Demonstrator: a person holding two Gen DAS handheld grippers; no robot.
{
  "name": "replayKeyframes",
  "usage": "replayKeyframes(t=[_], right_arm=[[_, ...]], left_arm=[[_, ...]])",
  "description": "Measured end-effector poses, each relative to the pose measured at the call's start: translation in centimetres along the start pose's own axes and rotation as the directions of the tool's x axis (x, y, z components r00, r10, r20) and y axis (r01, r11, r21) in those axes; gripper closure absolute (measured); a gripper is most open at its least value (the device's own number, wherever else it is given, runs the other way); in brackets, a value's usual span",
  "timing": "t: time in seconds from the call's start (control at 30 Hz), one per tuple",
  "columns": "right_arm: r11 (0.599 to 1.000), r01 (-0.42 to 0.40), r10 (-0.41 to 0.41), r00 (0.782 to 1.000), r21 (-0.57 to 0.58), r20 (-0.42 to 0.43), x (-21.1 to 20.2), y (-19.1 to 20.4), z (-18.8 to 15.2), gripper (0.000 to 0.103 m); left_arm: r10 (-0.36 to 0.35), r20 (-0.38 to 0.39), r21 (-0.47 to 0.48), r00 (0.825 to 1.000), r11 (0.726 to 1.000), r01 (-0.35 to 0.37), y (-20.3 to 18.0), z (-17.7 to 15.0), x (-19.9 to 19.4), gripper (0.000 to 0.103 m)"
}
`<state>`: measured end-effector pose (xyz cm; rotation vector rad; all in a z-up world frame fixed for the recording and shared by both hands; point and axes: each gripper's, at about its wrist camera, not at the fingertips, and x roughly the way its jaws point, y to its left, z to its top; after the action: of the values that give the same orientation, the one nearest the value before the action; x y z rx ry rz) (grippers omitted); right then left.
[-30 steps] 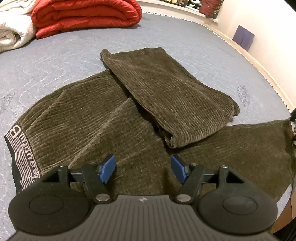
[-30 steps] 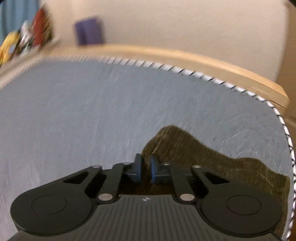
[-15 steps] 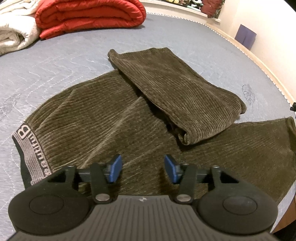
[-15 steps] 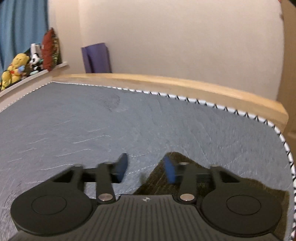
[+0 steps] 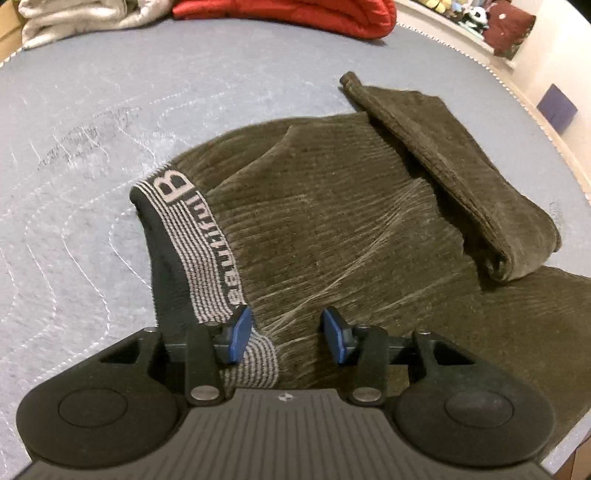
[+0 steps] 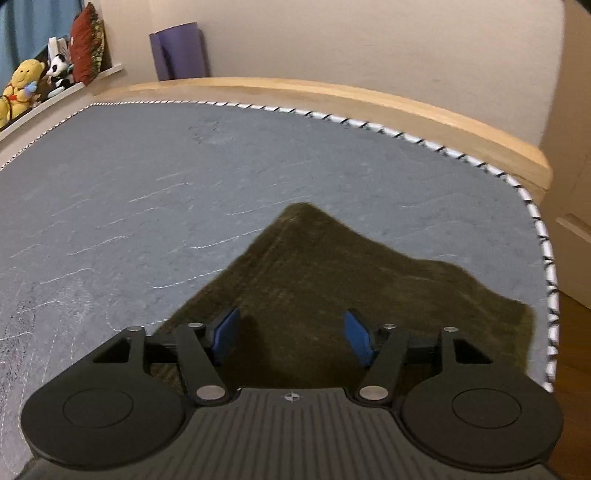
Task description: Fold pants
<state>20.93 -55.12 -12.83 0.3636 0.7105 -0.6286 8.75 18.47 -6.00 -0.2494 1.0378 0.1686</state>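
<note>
Pants (image 5: 332, 229) on mattress (image 5: 92, 147), blankets (image 5: 288, 11) behind

Dim warm indoor light; strong fisheye curvature at edges; soft grain, slight blur throughout.

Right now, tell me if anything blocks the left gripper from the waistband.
Nothing visible does. The left gripper is open right above the pants, its left finger over the striped waistband. The folded leg lies off to the right.
</note>
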Motion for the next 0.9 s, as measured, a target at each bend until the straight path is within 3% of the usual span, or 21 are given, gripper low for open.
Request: replayKeyframes(t=[0.1, 0.2, 0.27, 0.3, 0.33, 0.37, 0.47, 0.7, 0.73, 0.8, 0.87, 0.9], right_arm=[[0.999, -0.033, 0.033, 0.999, 0.015, 0.012, -2.4, -0.2, 0.1, 0.035], [0.996, -0.084, 0.084, 0.996, -0.001, 0.037, -4.9, 0.5, 0.5, 0.032], [0.992, -0.122, 0.124, 0.991, -0.032, 0.054, -6.7, 1.5, 0.8, 0.030], [0.989, -0.140, 0.143, 0.988, -0.041, 0.057, -7.4, 2.0, 1.0, 0.028], [0.985, -0.165, 0.167, 0.984, -0.045, 0.057, -8.2, 2.4, 1.1, 0.027], [0.980, -0.195, 0.197, 0.979, -0.046, 0.056, -9.2, 2.9, 1.2, 0.027], [0.965, -0.262, 0.263, 0.963, -0.033, 0.065, -12.0, 3.8, 1.4, 0.027], [0.922, -0.385, 0.386, 0.916, -0.030, 0.108, -17.5, 6.0, 2.1, 0.027], [0.914, -0.404, 0.404, 0.908, -0.028, 0.112, -18.3, 6.3, 2.2, 0.027], [0.901, -0.433, 0.432, 0.893, -0.018, 0.122, -19.7, 6.9, 2.2, 0.027], [0.888, -0.461, 0.456, 0.879, 0.002, 0.136, -21.1, 7.4, 2.1, 0.027], [0.880, -0.474, 0.468, 0.872, 0.007, 0.142, -21.7, 7.7, 2.0, 0.027]], left_arm=[[0.045, 0.054, 0.008, 0.998, 0.999, -0.045, -0.8, -0.4, -2.3, 0.053], [-0.016, 0.087, 0.035, 0.996, 0.999, 0.013, -1.5, -0.9, -3.8, 0.051], [0.044, 0.055, 0.053, 0.998, 0.998, -0.047, -1.3, -1.1, -2.6, 0.051], [0.087, 0.032, 0.053, 0.996, 0.995, -0.089, -0.9, -1.2, -1.7, 0.047], [0.110, 0.014, 0.044, 0.994, 0.993, -0.110, -0.2, -1.4, -0.9, 0.031], [0.121, -0.006, 0.016, 0.993, 0.993, -0.121, 0.3, -1.3, -0.6, 0.028], [0.111, 0.002, -0.056, 0.994, 0.992, -0.111, 0.1, -1.1, -2.5, 0.034], [0.015, 0.162, -0.031, 0.987, 0.999, -0.010, -5.6, -0.7, -10.5, 0.033], [0.001, 0.184, -0.024, 0.983, 1.000, 0.004, -6.4, -0.6, -11.4, 0.032], [-0.055, 0.279, 0.010, 0.959, 0.998, 0.055, -8.0, -0.6, -12.9, 0.030], [-0.093, 0.405, 0.065, 0.909, 0.995, 0.073, -9.0, -1.7, -13.1, 0.026], [-0.030, 0.377, 0.063, 0.926, 0.998, 0.006, -9.9, -1.4, -12.5, 0.027]])
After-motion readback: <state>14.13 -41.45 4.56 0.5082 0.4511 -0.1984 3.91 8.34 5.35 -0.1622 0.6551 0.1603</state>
